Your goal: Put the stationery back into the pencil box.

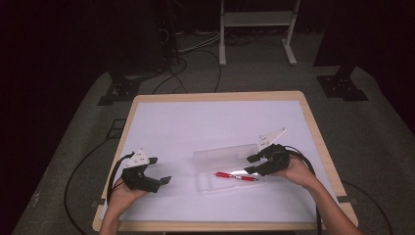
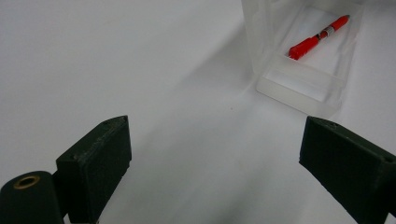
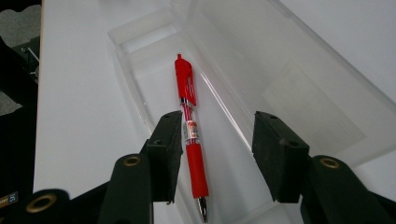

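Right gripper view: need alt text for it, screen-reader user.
A red pen lies lengthwise in an open clear plastic case, clip end away from the camera, tip near. The right hand-held gripper hangs just above with its black jaws apart, not pressing on the pen. The case sits on a white table.

Red pen (image 3: 190, 135) with a clear middle band, clear plastic case (image 3: 299, 88), white table (image 1: 195, 122) edged in pale wood

Overhead light falls on the white tabletop (image 1: 195, 122); the surroundings from 9 through 12 to 3 o'clock stay near black. The high view is soft and grainy. Gripper views are bright, with soft shadows and nearest parts blurred.
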`<state>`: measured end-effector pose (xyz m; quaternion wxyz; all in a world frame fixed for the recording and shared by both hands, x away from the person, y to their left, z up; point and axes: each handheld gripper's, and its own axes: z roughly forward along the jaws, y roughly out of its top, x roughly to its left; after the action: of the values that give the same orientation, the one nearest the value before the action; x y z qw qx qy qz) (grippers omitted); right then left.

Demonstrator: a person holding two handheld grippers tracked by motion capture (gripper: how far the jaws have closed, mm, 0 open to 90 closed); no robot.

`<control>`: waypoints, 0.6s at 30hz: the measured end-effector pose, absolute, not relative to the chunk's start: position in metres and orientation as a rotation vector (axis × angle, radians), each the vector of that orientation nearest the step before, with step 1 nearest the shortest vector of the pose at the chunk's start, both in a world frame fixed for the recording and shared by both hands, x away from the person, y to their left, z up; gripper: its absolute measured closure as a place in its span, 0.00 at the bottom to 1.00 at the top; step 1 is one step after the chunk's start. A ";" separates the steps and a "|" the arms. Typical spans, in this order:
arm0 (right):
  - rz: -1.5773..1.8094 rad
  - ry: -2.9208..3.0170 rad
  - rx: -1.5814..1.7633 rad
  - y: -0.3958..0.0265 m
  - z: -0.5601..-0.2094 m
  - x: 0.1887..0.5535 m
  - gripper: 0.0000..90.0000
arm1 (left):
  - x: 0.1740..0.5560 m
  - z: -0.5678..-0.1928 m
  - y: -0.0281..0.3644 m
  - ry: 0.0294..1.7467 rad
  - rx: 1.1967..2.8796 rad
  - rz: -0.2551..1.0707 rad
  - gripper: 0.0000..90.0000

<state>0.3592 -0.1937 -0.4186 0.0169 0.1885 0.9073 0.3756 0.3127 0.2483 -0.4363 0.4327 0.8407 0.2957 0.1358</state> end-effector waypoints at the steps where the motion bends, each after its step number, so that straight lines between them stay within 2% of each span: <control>1: 1.172 2.813 0.598 -0.197 -0.417 0.359 0.55 | 0.313 -0.436 0.248 0.737 2.095 0.339 0.10; 18: 1.179 2.769 0.652 -0.218 -0.410 0.354 0.47 | 0.312 -0.435 0.249 0.739 2.092 0.341 0.10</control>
<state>0.3542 -0.2179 -0.4096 0.0309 0.2115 0.8988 0.3827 0.3122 0.2486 -0.4353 0.4338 0.8397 0.2966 0.1368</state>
